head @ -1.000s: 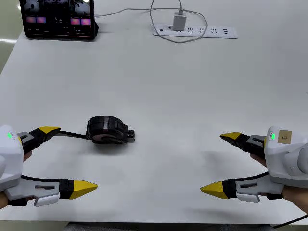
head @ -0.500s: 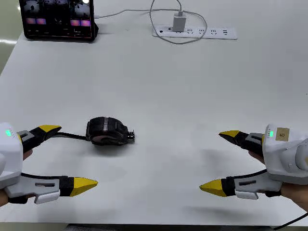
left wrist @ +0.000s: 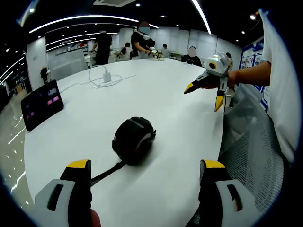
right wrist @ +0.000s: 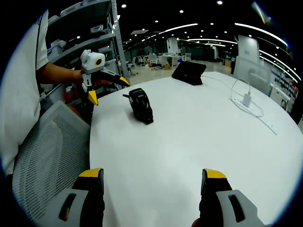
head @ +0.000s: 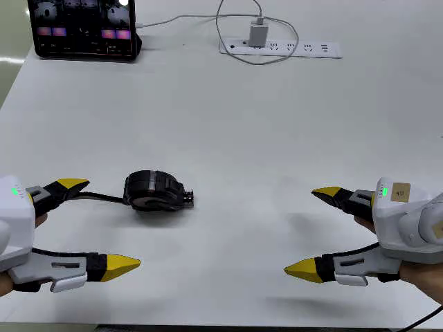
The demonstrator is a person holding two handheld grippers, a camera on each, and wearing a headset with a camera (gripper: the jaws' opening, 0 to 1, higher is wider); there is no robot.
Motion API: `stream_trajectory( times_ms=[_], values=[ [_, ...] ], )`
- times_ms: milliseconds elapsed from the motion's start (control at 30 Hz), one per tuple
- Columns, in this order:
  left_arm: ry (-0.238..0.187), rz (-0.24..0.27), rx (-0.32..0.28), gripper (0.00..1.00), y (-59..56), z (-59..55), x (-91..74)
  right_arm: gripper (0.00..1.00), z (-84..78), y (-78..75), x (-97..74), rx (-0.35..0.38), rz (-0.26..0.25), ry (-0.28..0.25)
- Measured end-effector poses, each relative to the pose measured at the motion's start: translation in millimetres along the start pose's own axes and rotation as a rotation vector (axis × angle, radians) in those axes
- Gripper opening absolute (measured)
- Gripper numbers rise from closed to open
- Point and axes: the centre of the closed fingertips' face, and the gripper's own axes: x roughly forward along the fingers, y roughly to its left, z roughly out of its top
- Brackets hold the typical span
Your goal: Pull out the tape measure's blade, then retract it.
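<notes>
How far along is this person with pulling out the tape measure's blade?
Nothing looks done yet: the tape measure lies on the white table with no blade drawn out of it. Nothing is in hand; the left gripper and right gripper hover open, fingers apart and empty. Gripping it, pulling the blade out and retracting it all remain.

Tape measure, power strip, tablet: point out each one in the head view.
tape measure (head: 154,189), head view, on its black case.
power strip (head: 304,47), head view, on its white socket face.
tablet (head: 82,28), head view, on its lit screen.
</notes>
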Motion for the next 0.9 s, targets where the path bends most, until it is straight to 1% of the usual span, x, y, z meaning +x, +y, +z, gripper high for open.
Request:
stream_trajectory(
  times_ms=[67, 167, 467, 633, 900],
  values=[
    [0.004, -0.001, 0.005, 0.93, 0.3, -0.2, 0.5, 0.83, 1.3, 0.3, 2.3, -0.007, 0.006, 0.002],
    [0.018, 0.003, 0.037, 0.93, 1.7, -1.9, 1.8, 0.84, 4.7, 0.6, 7.1, -0.021, 0.017, 0.005],
    [0.046, 0.007, 0.099, 0.92, 3.0, -4.8, 3.9, 0.84, 13.0, -0.9, 18.5, -0.045, 0.039, 0.004],
    [0.049, 0.002, 0.096, 0.89, 4.0, -4.8, 4.4, 0.84, 20.2, -1.8, 25.8, -0.046, 0.048, -0.008],
    [0.042, 0.004, 0.097, 0.90, 7.7, -2.2, 7.0, 0.84, 28.5, -2.7, 36.6, -0.059, 0.065, -0.018]
  ],
)
